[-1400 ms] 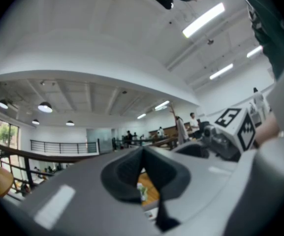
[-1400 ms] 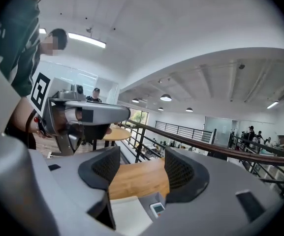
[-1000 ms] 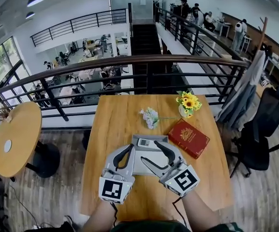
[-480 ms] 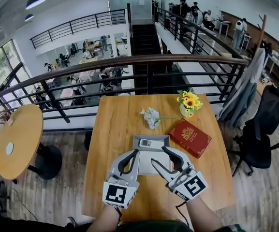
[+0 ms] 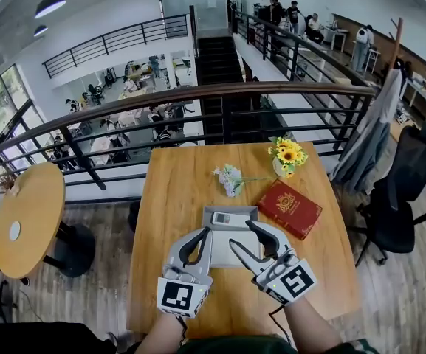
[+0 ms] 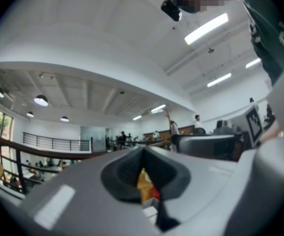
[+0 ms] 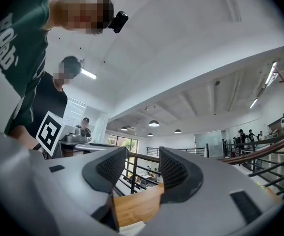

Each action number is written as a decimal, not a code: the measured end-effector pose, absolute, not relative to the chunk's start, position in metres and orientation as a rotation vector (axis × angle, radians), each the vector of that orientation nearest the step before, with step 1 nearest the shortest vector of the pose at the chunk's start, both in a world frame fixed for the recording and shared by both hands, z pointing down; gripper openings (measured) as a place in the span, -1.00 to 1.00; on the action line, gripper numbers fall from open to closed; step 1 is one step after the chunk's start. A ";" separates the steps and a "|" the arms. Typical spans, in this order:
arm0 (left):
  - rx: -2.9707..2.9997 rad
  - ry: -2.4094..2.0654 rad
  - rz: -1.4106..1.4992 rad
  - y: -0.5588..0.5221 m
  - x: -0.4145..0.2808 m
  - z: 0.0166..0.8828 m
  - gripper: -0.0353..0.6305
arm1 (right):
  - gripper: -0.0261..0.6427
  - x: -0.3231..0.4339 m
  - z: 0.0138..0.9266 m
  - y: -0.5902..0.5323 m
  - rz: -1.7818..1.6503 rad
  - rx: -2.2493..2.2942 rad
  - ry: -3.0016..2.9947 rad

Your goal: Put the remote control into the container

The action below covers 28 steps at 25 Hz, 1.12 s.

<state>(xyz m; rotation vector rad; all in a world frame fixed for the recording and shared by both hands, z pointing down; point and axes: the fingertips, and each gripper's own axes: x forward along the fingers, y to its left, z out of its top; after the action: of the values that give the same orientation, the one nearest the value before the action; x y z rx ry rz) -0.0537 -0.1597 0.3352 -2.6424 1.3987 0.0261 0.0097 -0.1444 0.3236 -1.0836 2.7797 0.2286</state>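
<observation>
The white remote control (image 5: 229,218) lies flat at the far end of the grey container (image 5: 224,251) in the middle of the wooden table (image 5: 176,198). My left gripper (image 5: 200,232) hovers over the container's left edge with its tips touching and nothing between them (image 6: 142,151). My right gripper (image 5: 242,234) hangs over the container's right part, just nearer than the remote. A clear gap separates its pads, and no object sits in it (image 7: 142,162). Neither gripper touches the remote.
A red book (image 5: 289,209) lies right of the container. Beyond it stand a sunflower vase (image 5: 286,157) and a pale flower sprig (image 5: 229,178). A railing (image 5: 220,94) runs behind the table. A round table (image 5: 24,212) is at the left and a black chair (image 5: 404,198) at the right.
My right gripper has drawn back and to the right from the remote, and its jaws have narrowed somewhat. The remote has stayed in the container. The left gripper has barely moved.
</observation>
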 end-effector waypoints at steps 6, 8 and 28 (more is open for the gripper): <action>-2.648 1.414 0.045 -0.162 -0.055 0.335 -0.90 | -0.40 0.006 0.323 -0.144 0.225 -1.067 2.783; -2.645 1.409 0.052 -0.163 -0.053 0.334 -0.90 | -0.52 0.007 0.324 -0.145 0.214 -1.067 2.779; -2.656 1.391 0.067 -0.159 -0.044 0.331 -0.90 | -0.87 0.008 0.333 -0.138 0.287 -1.090 2.841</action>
<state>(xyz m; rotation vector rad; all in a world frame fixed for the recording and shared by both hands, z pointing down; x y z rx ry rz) -0.0438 -0.1586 0.3307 -2.6556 1.3909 0.0665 0.0078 -0.1381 0.3330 -1.0902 2.8407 0.2873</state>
